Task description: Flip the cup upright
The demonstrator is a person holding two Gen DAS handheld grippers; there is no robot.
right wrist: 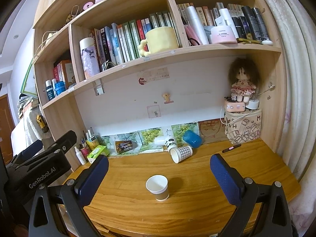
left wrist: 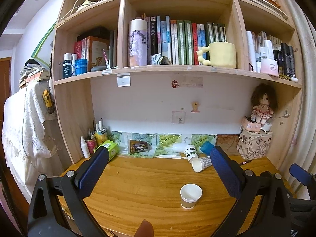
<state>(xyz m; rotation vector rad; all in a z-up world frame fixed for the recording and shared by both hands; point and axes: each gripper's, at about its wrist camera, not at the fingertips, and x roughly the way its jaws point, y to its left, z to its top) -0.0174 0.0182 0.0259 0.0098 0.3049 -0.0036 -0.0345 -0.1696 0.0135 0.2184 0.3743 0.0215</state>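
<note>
Brown paper cup [left wrist: 190, 196]: stands upright on the desk, mouth up, white interior visible, brown sleeve at the base; also seen from the right wrist [right wrist: 157, 187].
Cup position: near the front middle of the wooden desk [left wrist: 142, 179], apart from every other item, touching neither gripper.
Left gripper [left wrist: 158, 169]: jaws wide apart, nothing between the blue pads; the cup sits low between the fingers in its view, nearer the right-hand finger.
Right gripper [right wrist: 159, 175]: jaws wide apart, nothing held; the cup appears between its fingers, slightly left of centre.
Checked paper cup [left wrist: 201, 163]: lies on its side toward the back of the desk, open mouth facing front-left, well behind the upright cup.
Panda-print cup [left wrist: 190, 152]: tilted, just behind the checked cup and touching it or nearly so; contact cannot be confirmed.
Blue cup [left wrist: 206, 147]: on its side against the back edge, partly hidden by the left gripper's finger; clearer in the right view [right wrist: 192, 138].
Green tissue box [right wrist: 97, 151]: back left corner of the desk, beside a white spray bottle [right wrist: 80, 155].
Pen [right wrist: 231, 148]: lies on the desk at the right, near the printed fabric bag [right wrist: 244, 127].
Doll [right wrist: 242, 83]: seated on a pink box on top of the bag.
Yellow mug [left wrist: 218, 55]: on the shelf above, in front of a row of books.
</note>
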